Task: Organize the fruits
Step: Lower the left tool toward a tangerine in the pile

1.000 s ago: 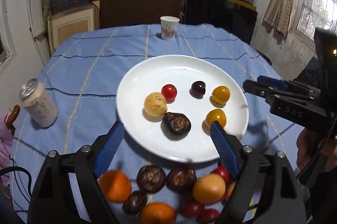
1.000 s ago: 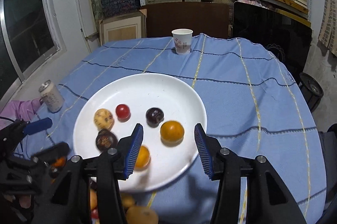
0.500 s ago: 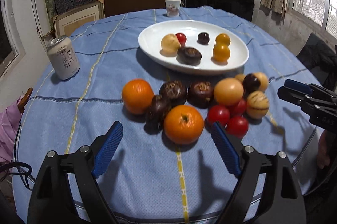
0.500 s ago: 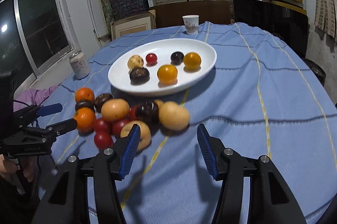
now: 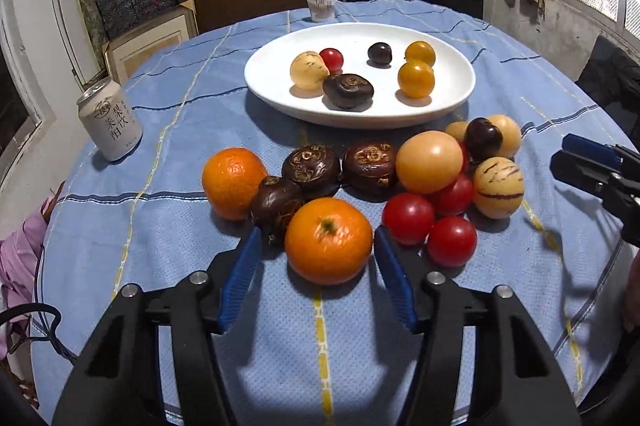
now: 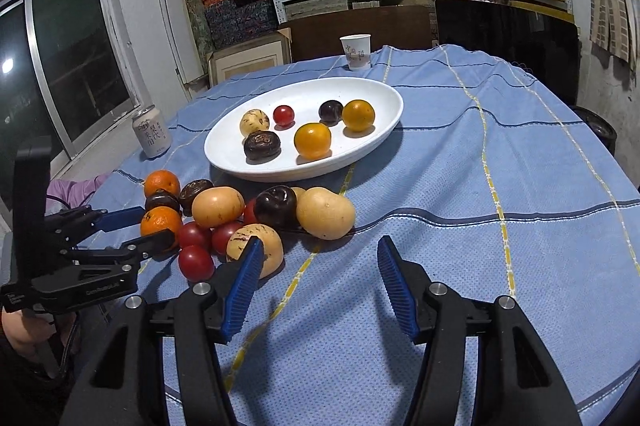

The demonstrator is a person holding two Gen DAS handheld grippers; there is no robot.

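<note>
Left wrist view: the left gripper (image 5: 316, 246) is closing around the near orange (image 5: 329, 240), which sits between its blue pads (image 5: 243, 272); a sliver of gap shows on each side, so the pads do not press it yet. Just beyond the tips lie dark fruits (image 5: 312, 166), a second orange (image 5: 233, 182) to the left, and red tomatoes (image 5: 408, 218) to the right. Farther ahead stands the white plate (image 5: 272, 94) with six fruits. A can (image 5: 110, 122) stands far left. The right gripper (image 5: 576, 162) enters from the right edge.

Right wrist view: the right gripper (image 6: 318, 258) is opening, at middling width, with only blue cloth (image 6: 520, 186) between its jaws. A speckled yellow fruit (image 6: 256, 240) lies just beside its left pad (image 6: 244, 282). The fruit pile (image 6: 276, 206) is ahead-left, the plate (image 6: 224, 154) beyond it, and a paper cup (image 6: 356, 52) farthest. The left gripper (image 6: 148, 230) flanks the orange (image 6: 160, 220).
</note>
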